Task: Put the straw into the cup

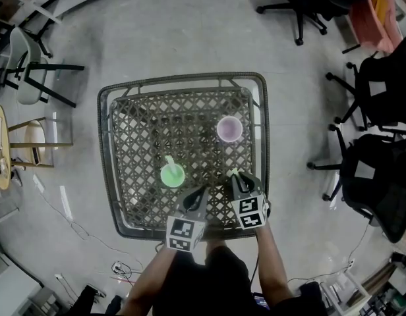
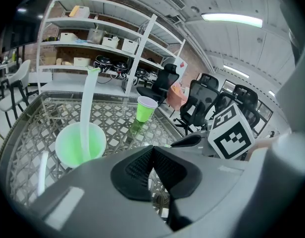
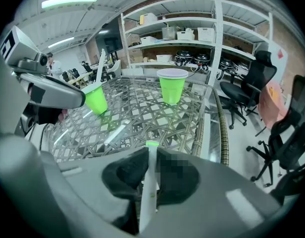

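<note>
Right gripper (image 3: 151, 151) fingers (image 3: 127, 175) tight on straw (image 3: 148, 187), lower end hidden; left gripper (image 2: 153, 150) fingers (image 2: 138, 171) together.

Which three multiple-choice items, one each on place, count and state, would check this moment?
1. The cup that already has a straw in it stands:
A) just ahead of the left tongs
B) at the far right corner
C) on the floor

2. Cups on the table:
A) one
B) two
C) four

3. The right tongs are:
A) open and empty
B) shut on a second straw
C) shut on a cup

Answers:
1 A: the head view shows it beside those tongs.
2 B: only it and the other cup stand there.
3 B: the right gripper view shows the pads pressing that straw.
</note>
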A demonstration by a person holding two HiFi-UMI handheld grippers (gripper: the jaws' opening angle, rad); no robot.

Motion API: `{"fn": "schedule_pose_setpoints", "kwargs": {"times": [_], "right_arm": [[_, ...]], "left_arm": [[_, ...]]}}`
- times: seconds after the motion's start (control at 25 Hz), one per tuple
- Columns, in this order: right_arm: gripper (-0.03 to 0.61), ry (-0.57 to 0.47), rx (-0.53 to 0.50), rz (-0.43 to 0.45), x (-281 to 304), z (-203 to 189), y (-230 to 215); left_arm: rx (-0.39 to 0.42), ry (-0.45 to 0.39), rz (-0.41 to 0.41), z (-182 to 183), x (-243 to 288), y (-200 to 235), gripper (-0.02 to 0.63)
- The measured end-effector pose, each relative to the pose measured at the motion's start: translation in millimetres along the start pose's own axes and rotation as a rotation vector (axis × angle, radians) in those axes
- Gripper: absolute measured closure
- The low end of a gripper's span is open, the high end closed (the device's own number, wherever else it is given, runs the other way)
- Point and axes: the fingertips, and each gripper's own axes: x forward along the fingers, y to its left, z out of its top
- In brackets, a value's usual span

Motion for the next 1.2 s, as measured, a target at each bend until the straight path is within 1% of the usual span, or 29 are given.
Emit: {"fn": "schedule_pose_setpoints", "kwargs": {"times": [0.28,0.48,0.76,1.04,1.2], "right_arm": [[0.526,-0.048,0.006,-0.001,-8.5,12.3,1.5],[0.526,-0.118,0.030,-0.014,-25.5,26.2,-3.0],[0.526,-0.248,0.063,-0.029,-61.3,52.9,-9.1],[0.526,-0.416,0.123,-0.028,-109.2,82.4,-13.1],[0.526,-0.506,0.140,-0.027,-136.8,99.5,-16.2]], "left_arm": [[0.009,-0.002,0.002,4.1,-5.6,-0.6,0.608],[0.017,-0.014,-0.003,14.3,-10.9,-7.3,0.609],[0.037,-0.041,-0.006,29.5,-20.8,-18.1,0.609],[0.065,-0.082,0.000,45.5,-34.4,-32.2,0.609],[0.073,-0.097,0.009,55.5,-40.8,-40.7,0.609]]}}
